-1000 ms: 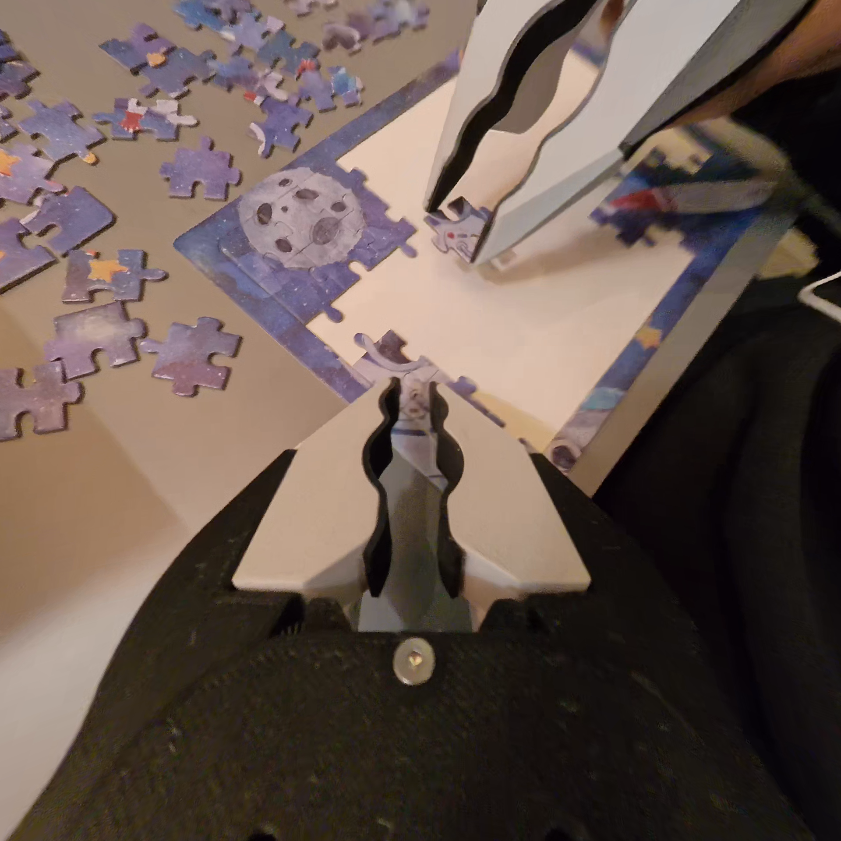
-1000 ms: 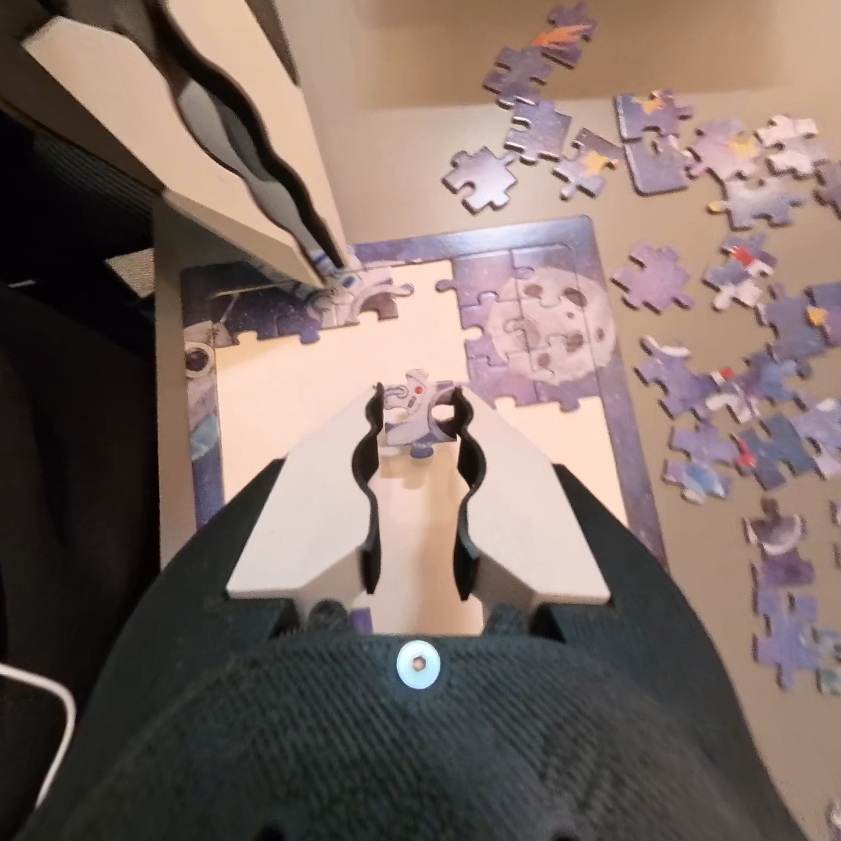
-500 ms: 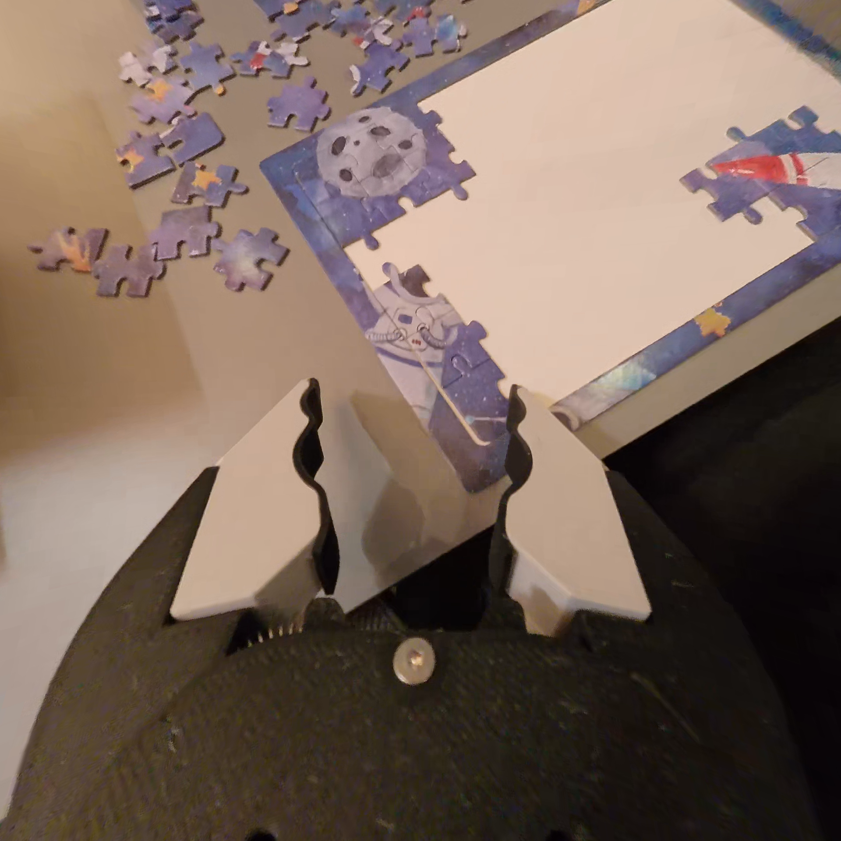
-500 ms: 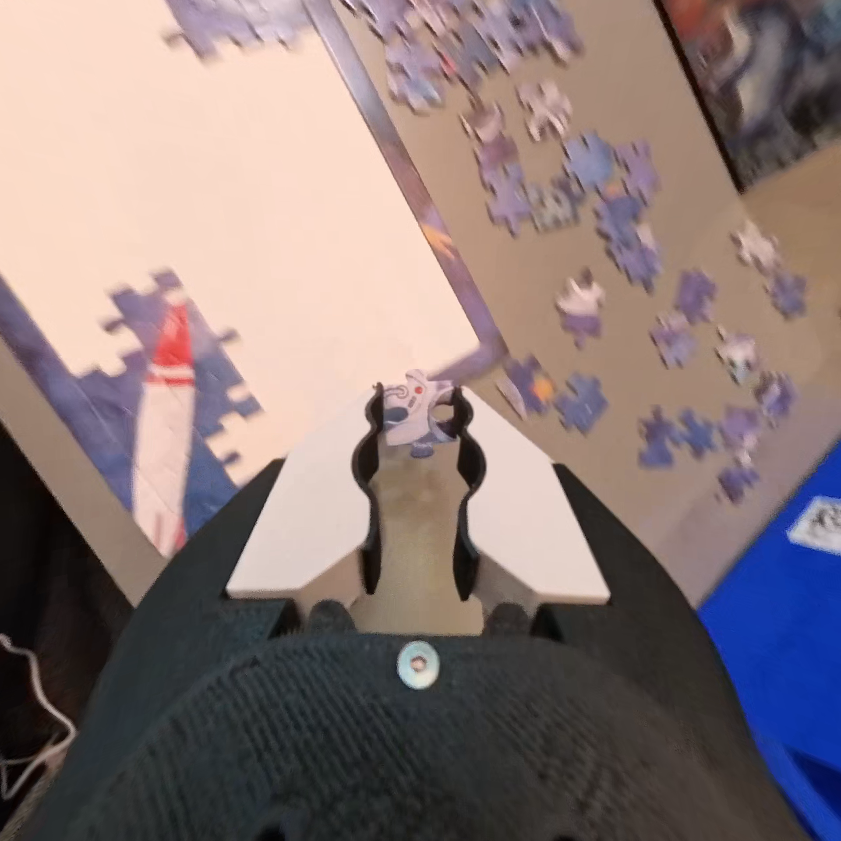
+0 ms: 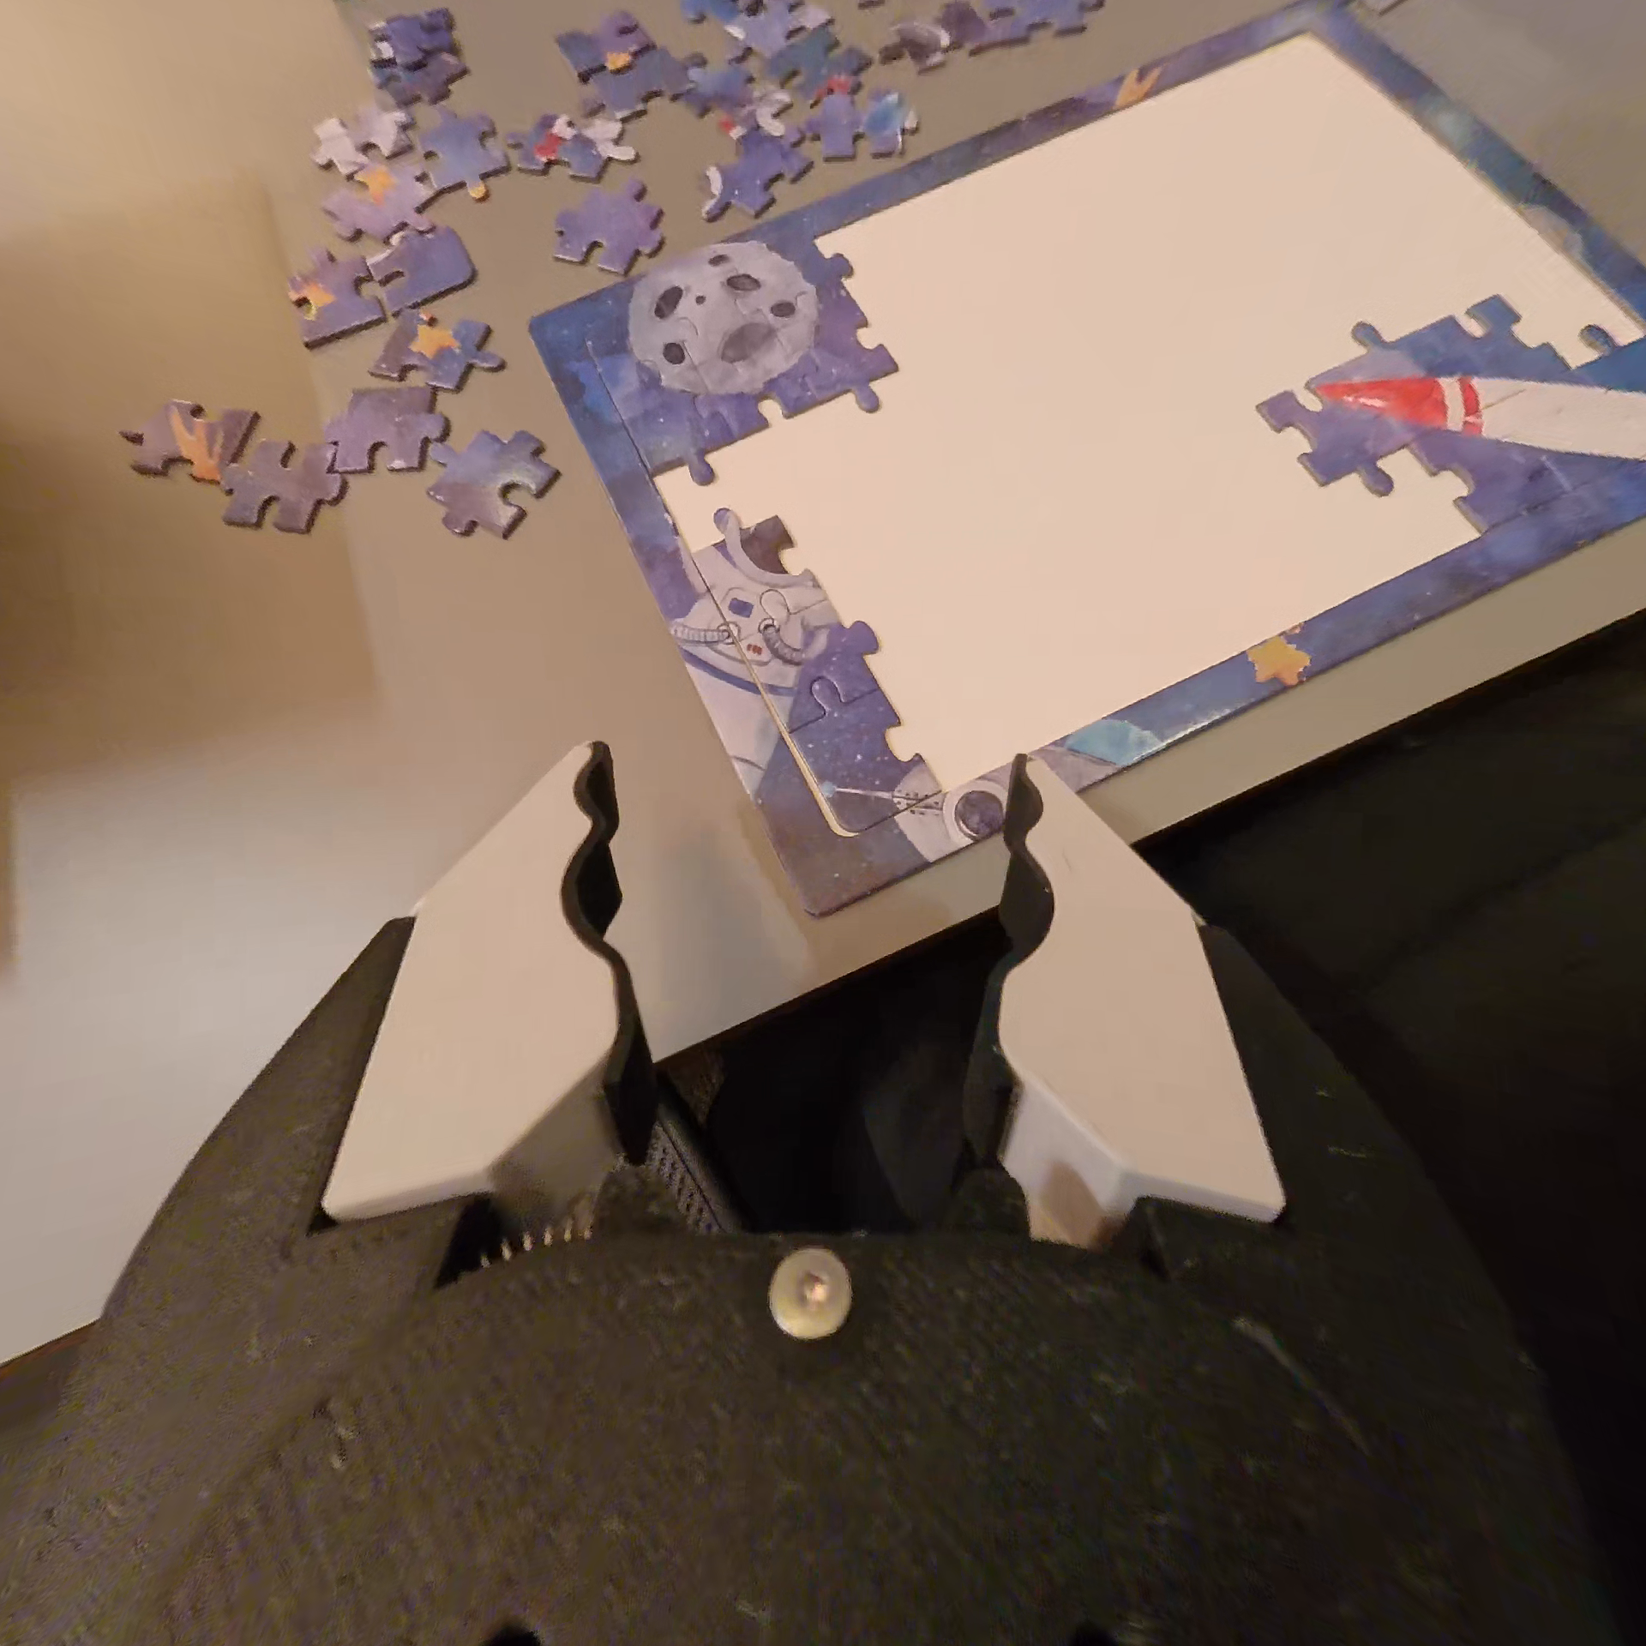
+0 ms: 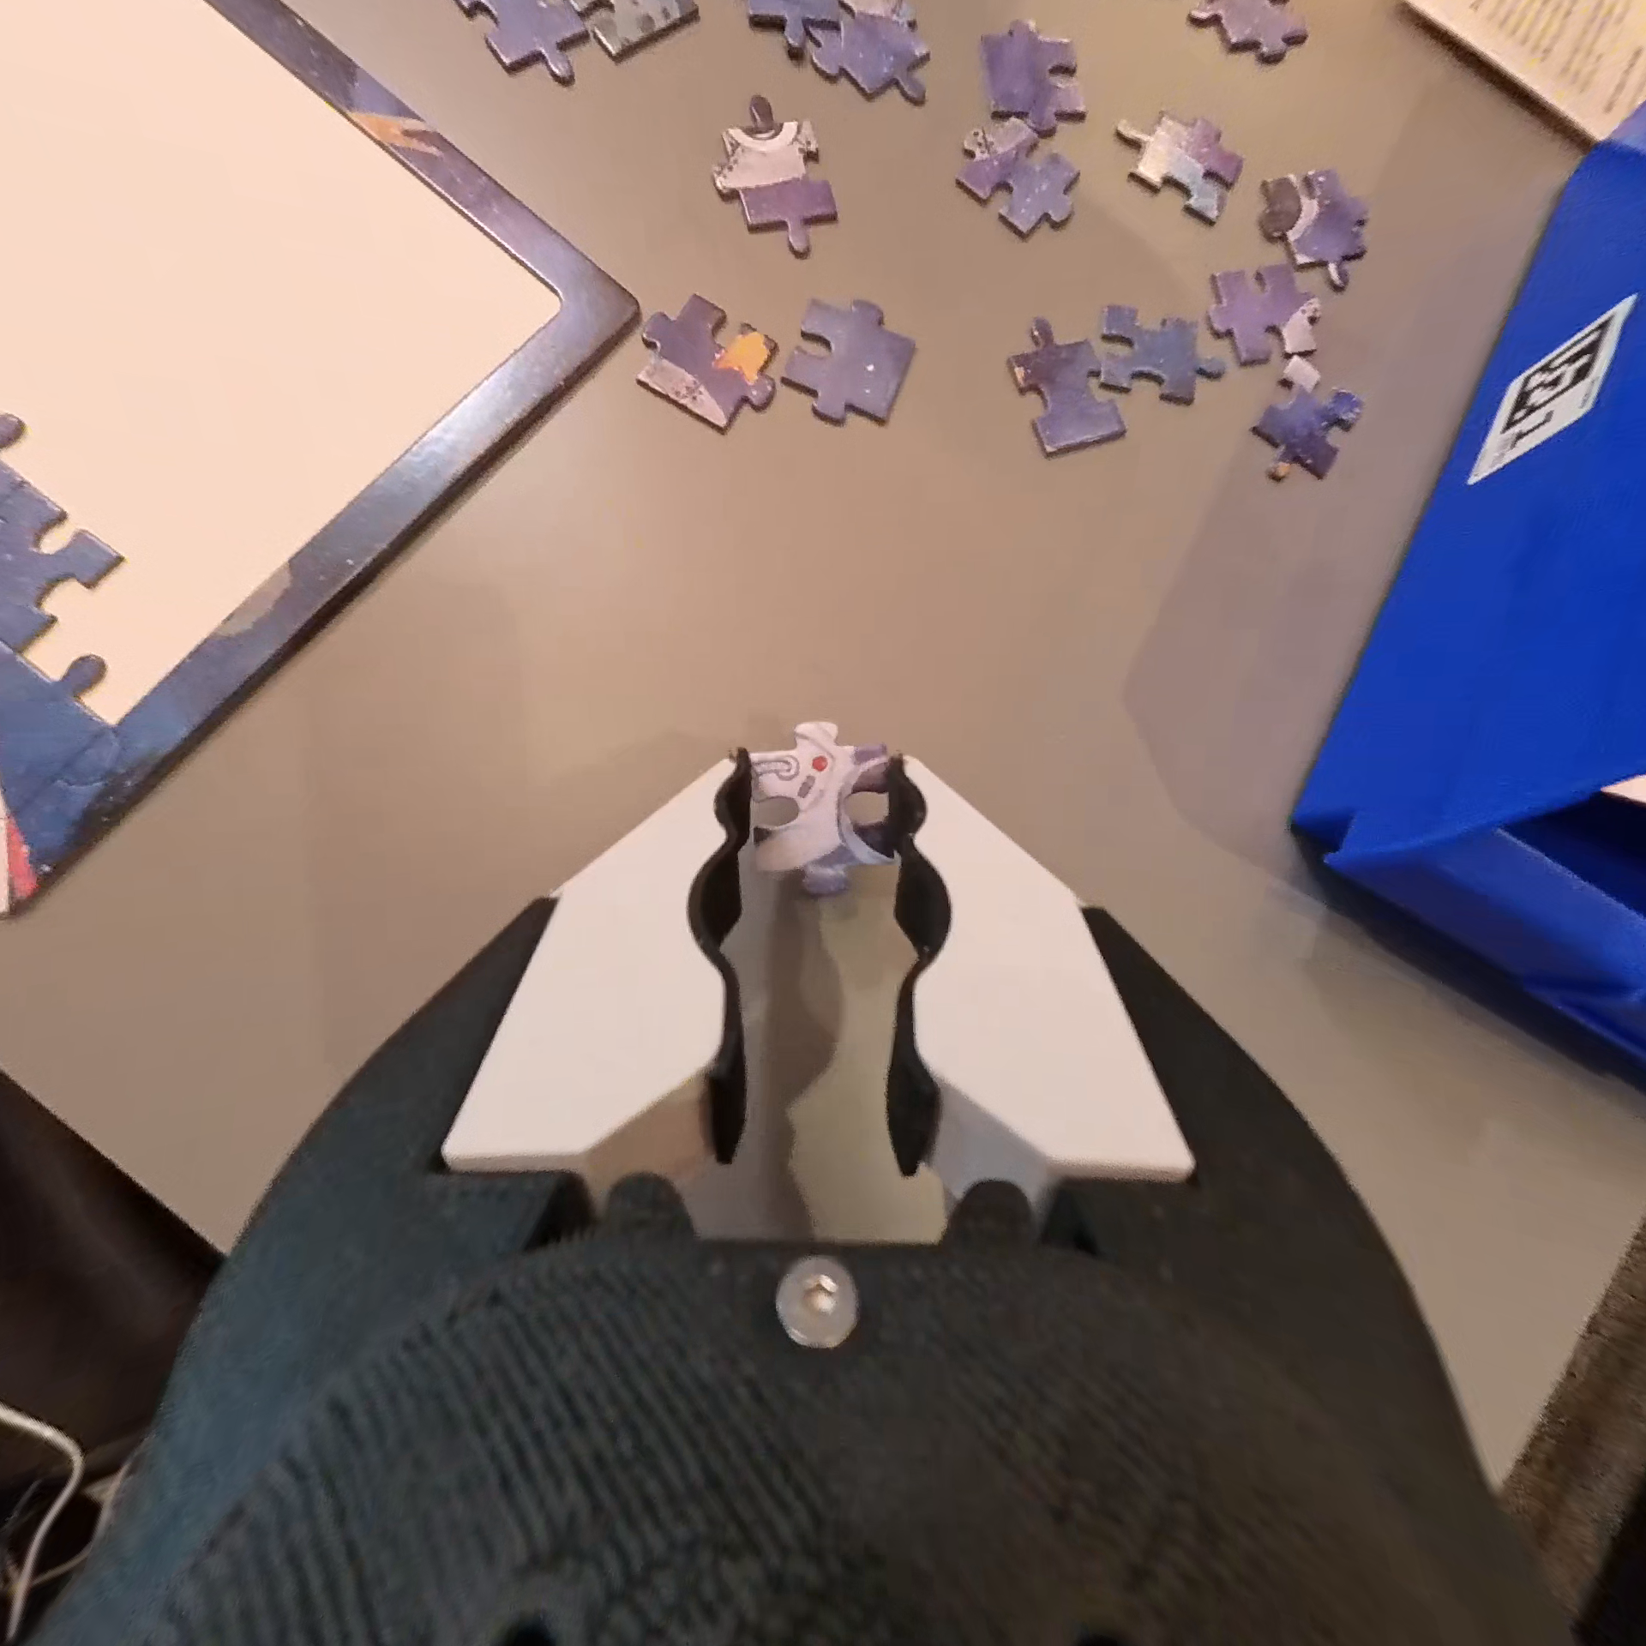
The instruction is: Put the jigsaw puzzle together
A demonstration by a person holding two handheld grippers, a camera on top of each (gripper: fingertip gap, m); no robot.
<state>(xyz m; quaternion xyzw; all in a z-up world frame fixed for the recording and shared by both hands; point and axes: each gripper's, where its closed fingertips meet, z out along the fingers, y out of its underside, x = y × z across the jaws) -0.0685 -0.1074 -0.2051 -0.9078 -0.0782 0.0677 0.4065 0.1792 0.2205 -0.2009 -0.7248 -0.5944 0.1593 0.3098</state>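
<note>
We see 2 handheld tools above a tan surface (image 6: 891, 579) that carries a partly built space jigsaw.

The left tool (image 5: 806, 775) has its 2 fingers spread wide with nothing between them. It hangs near the front edge of the surface, just beside the near corner of the puzzle tray (image 5: 1158, 730), a blue-bordered board with a bare cream middle. Nearest its fingertips sits a joined astronaut section (image 5: 766, 623) in that corner. Farther along the left side we see a grey moon section (image 5: 721, 312), and at the right edge a red-and-white rocket section (image 5: 1470, 410). Loose purple pieces (image 5: 445, 267) lie scattered on the surface beyond the tray's left side.

The right tool (image 6: 815, 802) grips a small white-and-purple puzzle piece (image 6: 806, 802) with a red dot, held at the fingertips with both black pads pressed against its sides. It is raised above a bare stretch of the surface. The tray's dark corner (image 6: 579, 303) lies to its left, more loose pieces (image 6: 846, 356) lie ahead, and a blue box (image 6: 1514, 623) with a black-and-white square marker stands to its right.
</note>
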